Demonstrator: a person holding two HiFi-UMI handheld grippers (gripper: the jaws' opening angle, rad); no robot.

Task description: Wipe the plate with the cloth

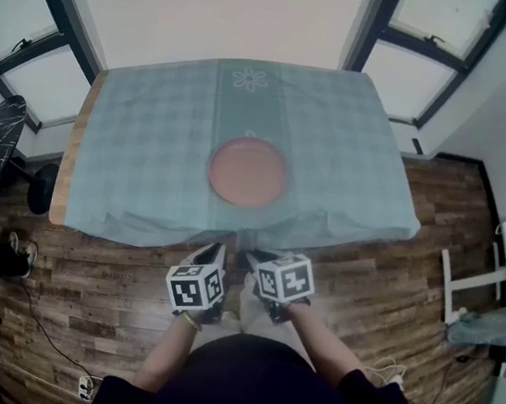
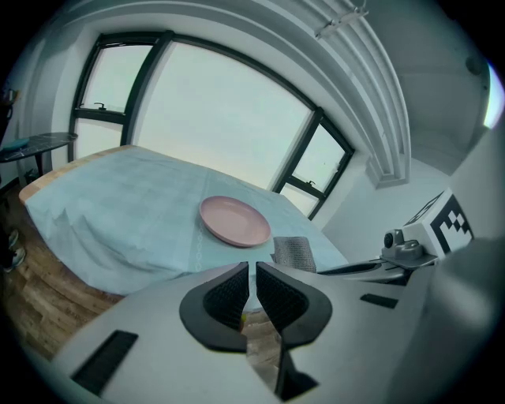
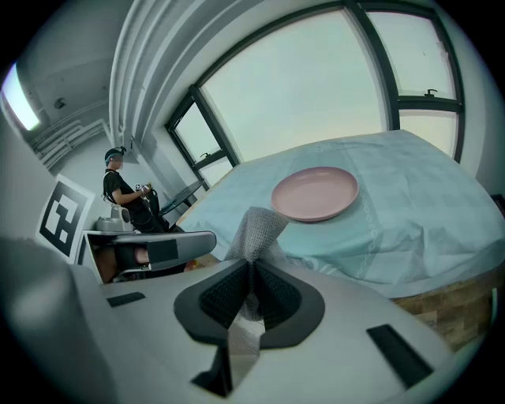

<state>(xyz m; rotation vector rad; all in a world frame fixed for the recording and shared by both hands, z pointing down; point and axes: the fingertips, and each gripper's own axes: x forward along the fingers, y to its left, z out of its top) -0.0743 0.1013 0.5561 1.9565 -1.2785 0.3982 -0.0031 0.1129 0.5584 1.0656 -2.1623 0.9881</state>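
Right tongs (image 3: 252, 272) are clenched on a grey mesh cloth (image 3: 257, 227). A fold of it is pinched between the pads and the rest stands up past the tips. Left tongs (image 2: 253, 272) grip nothing, their jaws drawn close with only a thin slit between them.

As I read it, the task has barely begun. The cloth is in hand, but no wiping has started. The rectangular wooden tabletop (image 1: 71, 162), draped in a pale blue-green checked cover (image 1: 148, 154), lies ahead of both tongs. The round, shallow pink plate (image 1: 248, 172) sits alone near its middle, well apart from the cloth. What remains is to carry the cloth to the plate, press it down and rub it across the surface. The left tongs may have to steady the rim, though that is only my guess.

The head view gives me the layout. Both tongs hang over the brown plank floor (image 1: 390, 290), short of the tabletop's near edge, and nothing touches the plate. It cannot show me the grips, because the marker cubes cover the jaws and the cloth is only a grey smudge. The right gripper view settles that the cloth is truly pinched. The left gripper view shows its own jaws bare, with the cloth poking up just beside them from the other tongs. Only the right gripper view catches a person (image 3: 120, 189) standing far off by the windows.
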